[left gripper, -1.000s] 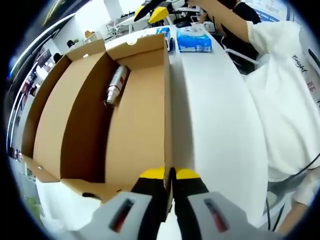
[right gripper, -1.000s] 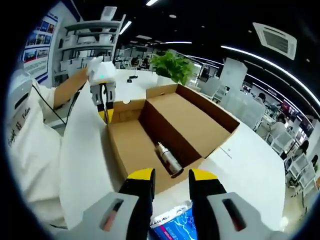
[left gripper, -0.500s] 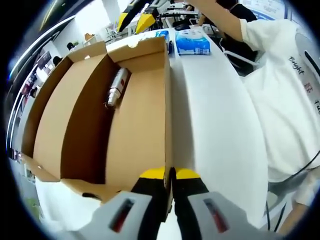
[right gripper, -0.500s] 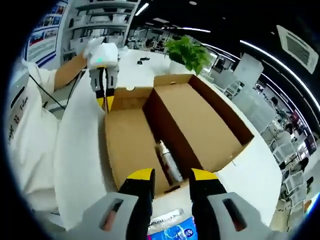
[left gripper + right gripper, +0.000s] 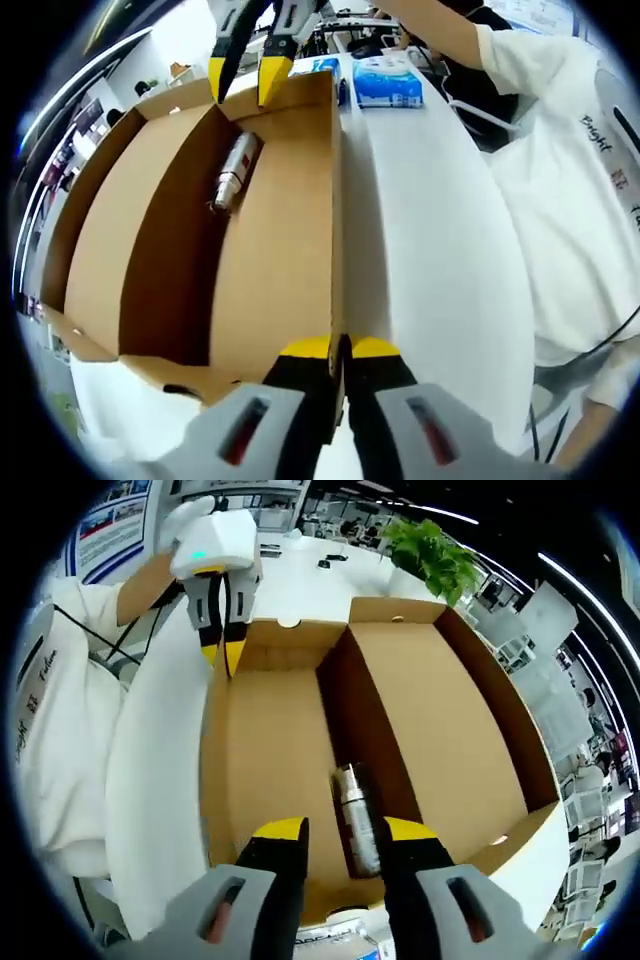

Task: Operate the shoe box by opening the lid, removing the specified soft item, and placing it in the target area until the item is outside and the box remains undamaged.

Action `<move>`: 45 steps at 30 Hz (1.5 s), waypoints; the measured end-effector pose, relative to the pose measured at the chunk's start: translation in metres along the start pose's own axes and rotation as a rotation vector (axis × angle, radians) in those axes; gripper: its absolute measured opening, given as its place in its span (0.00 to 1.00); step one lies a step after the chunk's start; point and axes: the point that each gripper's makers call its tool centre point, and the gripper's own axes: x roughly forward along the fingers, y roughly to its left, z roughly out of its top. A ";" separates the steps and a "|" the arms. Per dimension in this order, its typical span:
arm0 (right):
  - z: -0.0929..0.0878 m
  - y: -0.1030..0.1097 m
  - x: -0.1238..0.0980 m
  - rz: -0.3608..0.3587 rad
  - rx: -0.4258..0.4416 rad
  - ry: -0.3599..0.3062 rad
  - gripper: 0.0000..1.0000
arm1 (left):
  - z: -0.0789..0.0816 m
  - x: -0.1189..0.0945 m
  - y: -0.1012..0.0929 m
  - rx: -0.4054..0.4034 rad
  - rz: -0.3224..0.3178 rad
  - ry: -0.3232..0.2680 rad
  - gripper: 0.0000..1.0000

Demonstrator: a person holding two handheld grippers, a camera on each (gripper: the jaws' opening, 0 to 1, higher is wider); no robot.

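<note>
The cardboard shoe box (image 5: 280, 260) lies open on the white table, its lid (image 5: 100, 230) folded flat beside it. A crinkled silver item (image 5: 232, 172) lies inside, against the dark inner wall. My left gripper (image 5: 338, 346) is shut on the near end of the box's side wall. It appears across the box in the right gripper view (image 5: 221, 652), pinching that wall. My right gripper (image 5: 340, 832) is open, hovering just above the silver item (image 5: 355, 820) with a jaw on either side. Seen from the left gripper view, the right gripper (image 5: 243, 82) reaches in over the far wall.
A blue tissue pack (image 5: 388, 80) lies on the white table (image 5: 440, 260) beyond the box. A person in a white shirt (image 5: 570, 200) stands along the table's side. A green plant (image 5: 435, 555) stands past the box.
My right gripper has come down over the box, from the tissue pack to above the silver item. The left gripper has kept its hold on the wall.
</note>
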 end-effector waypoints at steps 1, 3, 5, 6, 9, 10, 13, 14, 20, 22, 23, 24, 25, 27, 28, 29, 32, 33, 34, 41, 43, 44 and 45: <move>-0.004 0.002 0.004 0.020 -0.007 0.039 0.23 | 0.000 0.000 0.000 0.002 0.001 0.002 0.03; -0.003 0.003 0.014 0.038 -0.014 0.066 0.24 | 0.000 0.000 0.000 0.000 0.001 0.002 0.03; 0.000 0.001 0.023 0.036 -0.024 0.083 0.30 | 0.000 0.000 -0.001 0.002 0.001 0.000 0.03; 0.001 0.000 0.026 0.039 -0.029 0.093 0.31 | 0.000 0.000 0.000 0.001 0.000 0.000 0.03; 0.006 0.000 0.035 0.048 -0.052 0.109 0.30 | 0.000 0.000 -0.001 0.000 -0.004 -0.001 0.03; 0.009 0.000 0.040 0.050 -0.046 0.114 0.29 | 0.000 0.000 -0.001 -0.002 -0.006 -0.001 0.03; 0.007 0.005 0.053 0.078 -0.071 0.158 0.29 | 0.000 -0.001 0.000 -0.021 -0.024 0.002 0.02; 0.003 0.007 0.057 0.078 -0.078 0.182 0.30 | 0.000 0.000 0.000 -0.023 -0.027 0.004 0.02; -0.006 0.009 0.072 0.049 -0.091 0.239 0.32 | 0.000 0.000 -0.002 -0.038 -0.035 0.022 0.02; -0.008 0.009 0.074 0.037 -0.101 0.260 0.29 | 0.000 0.000 -0.002 -0.037 -0.034 0.019 0.02; -0.010 0.010 0.075 0.038 -0.112 0.268 0.29 | 0.000 0.000 -0.002 -0.037 -0.034 0.019 0.02; -0.011 0.010 0.077 0.043 -0.120 0.273 0.28 | 0.000 0.000 -0.001 -0.037 -0.033 0.018 0.02; -0.012 0.009 0.081 0.044 -0.122 0.278 0.28 | 0.000 0.001 -0.001 -0.038 -0.033 0.018 0.02; -0.013 0.007 0.083 0.033 -0.130 0.287 0.24 | 0.000 0.001 -0.001 -0.043 -0.033 0.018 0.02; -0.012 0.003 0.086 0.036 -0.133 0.290 0.23 | 0.000 0.001 -0.001 -0.044 -0.031 0.019 0.02; -0.013 0.007 0.088 0.073 -0.115 0.285 0.24 | 0.000 0.001 -0.001 -0.048 -0.029 0.018 0.02; -0.014 0.017 0.090 0.134 -0.074 0.289 0.23 | 0.001 0.002 -0.001 -0.052 -0.029 0.017 0.02; -0.014 0.016 0.089 0.138 -0.081 0.295 0.23 | 0.001 0.002 -0.001 -0.051 -0.028 0.017 0.02; -0.013 0.013 0.091 0.143 -0.083 0.300 0.23 | 0.000 0.002 -0.001 -0.050 -0.028 0.017 0.02; -0.013 0.014 0.092 0.199 -0.125 0.392 0.22 | 0.000 0.002 0.000 -0.053 -0.032 0.020 0.02; -0.012 0.013 0.093 0.214 -0.118 0.407 0.21 | 0.000 0.002 0.000 -0.053 -0.029 0.017 0.02; -0.012 0.014 0.094 0.239 -0.133 0.411 0.21 | -0.001 0.001 0.001 -0.057 -0.028 0.012 0.02; -0.012 0.013 0.094 0.245 -0.148 0.413 0.20 | -0.001 0.001 0.000 -0.056 -0.027 0.010 0.02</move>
